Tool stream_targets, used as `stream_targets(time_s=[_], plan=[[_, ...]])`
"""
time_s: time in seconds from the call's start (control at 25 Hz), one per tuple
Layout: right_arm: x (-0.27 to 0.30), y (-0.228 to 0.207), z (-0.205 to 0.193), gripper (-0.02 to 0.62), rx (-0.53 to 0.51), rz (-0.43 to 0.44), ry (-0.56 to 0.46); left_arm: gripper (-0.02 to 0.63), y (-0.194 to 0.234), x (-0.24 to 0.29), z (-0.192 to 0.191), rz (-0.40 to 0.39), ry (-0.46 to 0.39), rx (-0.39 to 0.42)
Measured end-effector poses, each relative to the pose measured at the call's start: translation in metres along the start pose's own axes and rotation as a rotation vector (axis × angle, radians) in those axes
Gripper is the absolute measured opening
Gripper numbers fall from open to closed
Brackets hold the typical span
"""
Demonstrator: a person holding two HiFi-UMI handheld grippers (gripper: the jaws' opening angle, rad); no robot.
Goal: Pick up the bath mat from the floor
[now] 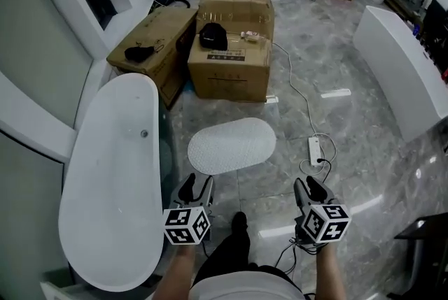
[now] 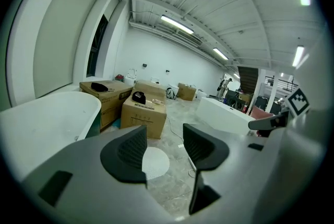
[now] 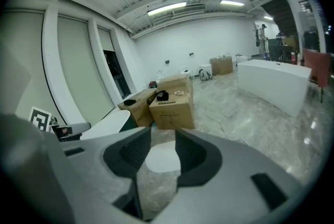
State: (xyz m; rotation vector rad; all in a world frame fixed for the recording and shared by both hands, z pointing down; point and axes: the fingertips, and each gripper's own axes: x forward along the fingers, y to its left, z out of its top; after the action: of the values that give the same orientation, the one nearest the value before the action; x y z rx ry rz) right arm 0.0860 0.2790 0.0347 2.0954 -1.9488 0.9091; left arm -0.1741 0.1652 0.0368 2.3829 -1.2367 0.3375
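A white oval bath mat (image 1: 232, 145) lies flat on the grey marble floor, between the bathtub and a power strip. My left gripper (image 1: 197, 187) hovers just short of the mat's near left edge, its jaws open with nothing between them. My right gripper (image 1: 310, 188) is held to the right of the mat, also open and empty. In the left gripper view the mat (image 2: 155, 161) shows between the jaws of the left gripper (image 2: 165, 148), farther ahead. In the right gripper view the mat (image 3: 163, 159) lies beyond the gap of the right gripper (image 3: 163, 154).
A white bathtub (image 1: 112, 180) runs along the left. Two cardboard boxes (image 1: 231, 47) stand beyond the mat, with black items on top. A white power strip (image 1: 314, 150) and its cable lie right of the mat. A long white tub (image 1: 399, 68) stands at the right.
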Motion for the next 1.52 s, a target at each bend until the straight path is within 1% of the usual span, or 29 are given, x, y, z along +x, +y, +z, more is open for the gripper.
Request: stream_targets(time_s=[0.16, 0.32, 0.44, 0.56, 0.68, 0.84, 1.04, 1.24, 1.4, 1.52], plan=[[0.039, 0.000, 0.014, 0.133, 0.009, -0.004, 0.022, 0.210, 0.024, 0.036, 0.014, 0.009, 0.018, -0.009], [0.060, -0.001, 0.031, 0.132, 0.023, -0.005, 0.018, 0.210, 0.036, 0.058, 0.026, 0.010, 0.024, -0.014], [0.069, -0.003, 0.041, 0.133, 0.022, -0.020, 0.019, 0.210, 0.043, 0.070, 0.031, 0.006, 0.026, -0.015], [0.077, -0.005, 0.046, 0.132, 0.034, -0.026, 0.022, 0.210, 0.051, 0.078, 0.030, 0.015, 0.026, -0.038], [0.089, -0.009, 0.048, 0.132, 0.044, -0.020, 0.032, 0.210, 0.059, 0.086, 0.031, 0.028, 0.015, -0.063], [0.116, -0.008, 0.052, 0.132, 0.057, 0.004, 0.053, 0.210, 0.068, 0.099, 0.033, 0.045, 0.013, -0.075], [0.163, -0.014, 0.050, 0.132, 0.048, 0.062, 0.100, 0.210, 0.088, 0.115, 0.021, 0.123, 0.027, -0.105], [0.219, -0.029, 0.044, 0.132, 0.040, 0.111, 0.160, 0.210, 0.112, 0.144, 0.009, 0.206, 0.037, -0.135], [0.268, -0.054, 0.025, 0.132, 0.049, 0.114, 0.194, 0.210, 0.135, 0.179, -0.016, 0.242, 0.051, -0.149], [0.308, -0.077, -0.004, 0.132, 0.055, 0.107, 0.206, 0.210, 0.151, 0.210, -0.048, 0.255, 0.067, -0.134]])
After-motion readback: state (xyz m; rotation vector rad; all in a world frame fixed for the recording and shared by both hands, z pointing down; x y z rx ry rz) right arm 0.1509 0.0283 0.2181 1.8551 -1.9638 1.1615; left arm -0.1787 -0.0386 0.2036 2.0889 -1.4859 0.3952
